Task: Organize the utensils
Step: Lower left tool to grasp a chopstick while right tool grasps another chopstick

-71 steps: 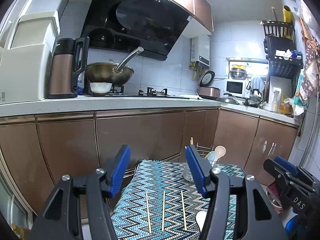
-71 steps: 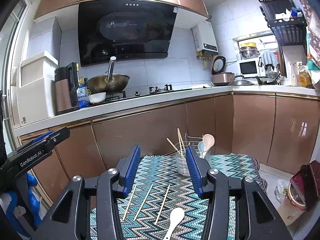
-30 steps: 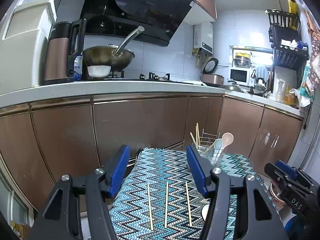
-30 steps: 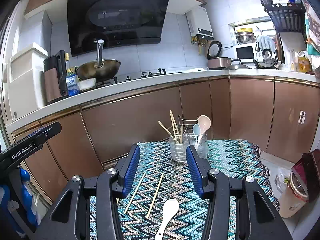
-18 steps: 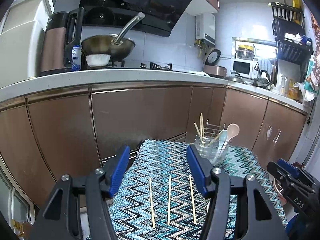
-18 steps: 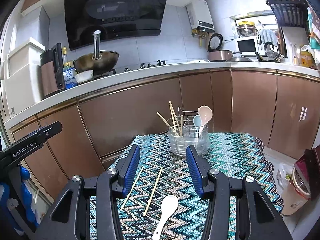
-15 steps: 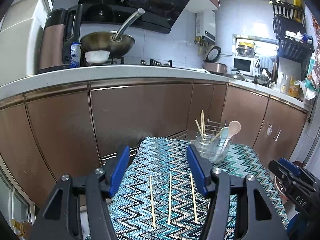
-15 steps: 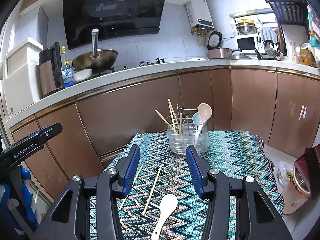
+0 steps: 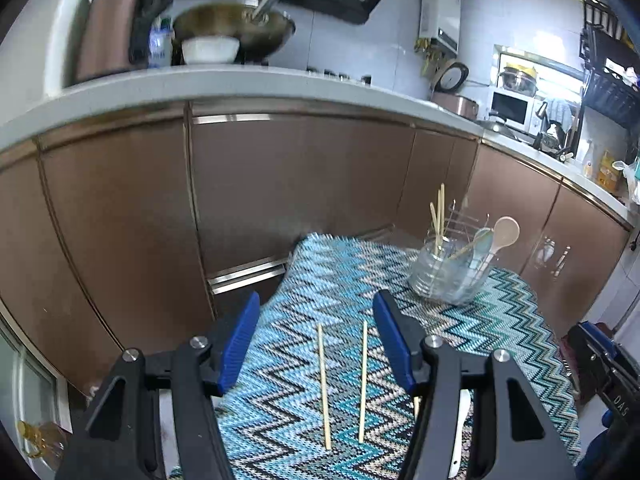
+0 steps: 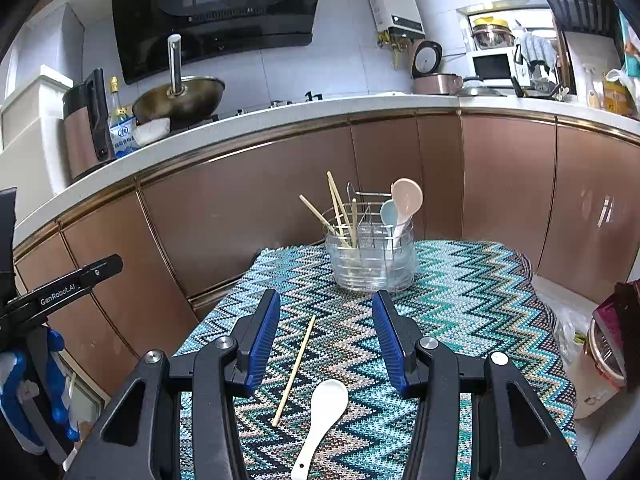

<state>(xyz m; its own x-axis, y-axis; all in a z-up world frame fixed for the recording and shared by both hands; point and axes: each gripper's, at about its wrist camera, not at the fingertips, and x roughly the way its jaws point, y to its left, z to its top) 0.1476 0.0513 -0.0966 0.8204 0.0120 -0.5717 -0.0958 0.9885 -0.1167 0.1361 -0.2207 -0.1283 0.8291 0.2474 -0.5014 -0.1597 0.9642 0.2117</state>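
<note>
A clear glass holder (image 10: 370,258) with chopsticks, a pink spoon (image 10: 406,200) and a blue spoon stands at the far end of the zigzag mat (image 10: 460,300); it also shows in the left wrist view (image 9: 448,276). My left gripper (image 9: 316,340) is open and empty above two loose chopsticks (image 9: 323,384) (image 9: 362,380); a third is mostly hidden behind its right finger. My right gripper (image 10: 326,338) is open and empty above one chopstick (image 10: 294,370) and a white spoon (image 10: 322,420).
Brown kitchen cabinets (image 10: 248,208) stand close behind the mat. The counter above carries a wok (image 10: 178,98), a kettle and a bowl. A red-lidded container (image 10: 600,368) sits off the mat's right edge. The left gripper shows at the right view's left edge (image 10: 60,286).
Both grippers have moved down and forward toward the mat. The holder and loose utensils look larger and nearer. Both jaws stay open and nothing on the mat has moved.
</note>
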